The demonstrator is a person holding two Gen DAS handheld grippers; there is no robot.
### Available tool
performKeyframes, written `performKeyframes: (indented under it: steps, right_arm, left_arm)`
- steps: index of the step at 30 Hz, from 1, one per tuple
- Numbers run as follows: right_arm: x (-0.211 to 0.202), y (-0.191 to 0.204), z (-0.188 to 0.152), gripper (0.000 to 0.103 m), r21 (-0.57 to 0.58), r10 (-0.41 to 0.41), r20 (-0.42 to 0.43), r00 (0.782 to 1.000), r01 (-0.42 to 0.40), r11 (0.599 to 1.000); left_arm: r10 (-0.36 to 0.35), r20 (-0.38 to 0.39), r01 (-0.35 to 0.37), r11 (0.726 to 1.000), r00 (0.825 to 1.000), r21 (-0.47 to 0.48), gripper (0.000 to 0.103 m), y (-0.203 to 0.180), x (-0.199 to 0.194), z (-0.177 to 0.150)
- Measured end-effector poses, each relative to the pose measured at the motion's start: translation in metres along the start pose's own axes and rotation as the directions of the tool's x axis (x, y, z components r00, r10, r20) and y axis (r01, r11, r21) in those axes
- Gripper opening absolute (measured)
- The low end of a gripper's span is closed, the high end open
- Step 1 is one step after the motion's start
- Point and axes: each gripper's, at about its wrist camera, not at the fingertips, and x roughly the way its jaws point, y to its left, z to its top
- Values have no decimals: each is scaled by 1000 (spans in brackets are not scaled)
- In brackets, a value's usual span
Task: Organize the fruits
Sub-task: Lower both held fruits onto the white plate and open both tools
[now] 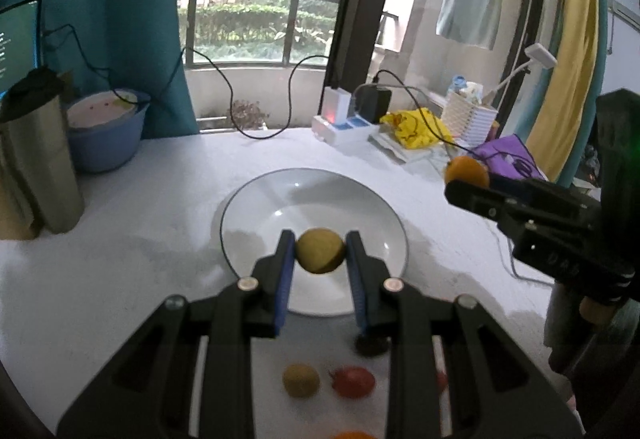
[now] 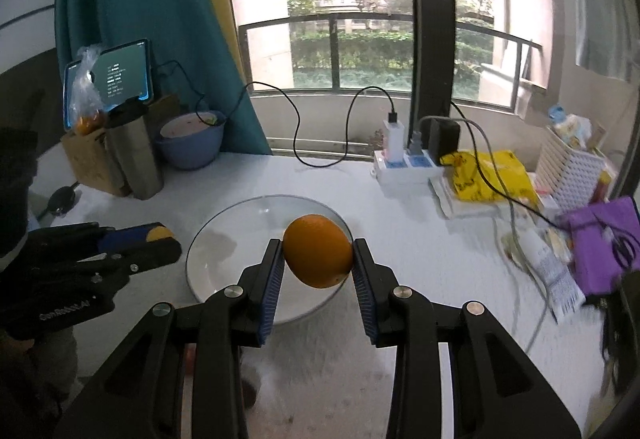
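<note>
Counts:
- grippers: 2, left (image 1: 320,251) and right (image 2: 318,257)
- plate (image 1: 248,207): 1
- oranges: 1 (image 2: 318,257) clamped, plus a sliver of another (image 1: 354,435) at the bottom edge
- yellow-green round fruits: 2, one (image 1: 320,250) gripped, one (image 1: 301,380) on the table
- tomato (image 1: 354,382): 1
- dark small fruit (image 1: 371,345): 1
- blue bowl (image 1: 106,143): 1
- steel tumbler (image 1: 40,167): 1
- white basket (image 2: 570,175): 1
- power strip (image 2: 404,169): 1

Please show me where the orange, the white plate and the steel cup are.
orange (image 2: 318,256): right wrist view, middle of its skin.
white plate (image 1: 256,195): left wrist view, bare upper-left rim.
steel cup (image 1: 38,163): left wrist view, middle of its metal side.
</note>
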Motion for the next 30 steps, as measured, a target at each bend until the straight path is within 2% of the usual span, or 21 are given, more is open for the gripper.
performKeyframes:
  steps: [10, 19, 23, 30]
  right_arm:
    - [61, -12, 21, 37, -11, 52, -74, 996, -53, 999]
    - [122, 0, 18, 37, -39, 131, -204, 970, -141, 989]
    - [143, 6, 20, 37, -21, 170, -244, 955, -181, 983]
    - [162, 13, 23, 37, -24, 171, -273, 947, -184, 983]
  left_arm:
    - [-27, -81, 26, 999, 996, -21, 27, 22, 53, 22]
    - [-41, -190, 26, 996, 981, -80, 27, 43, 102, 22]
    - [-37, -201, 19, 996, 979, -89, 27, 47, 111, 24]
    - [-27, -218, 5, 995, 976, -100, 27, 55, 119, 25]
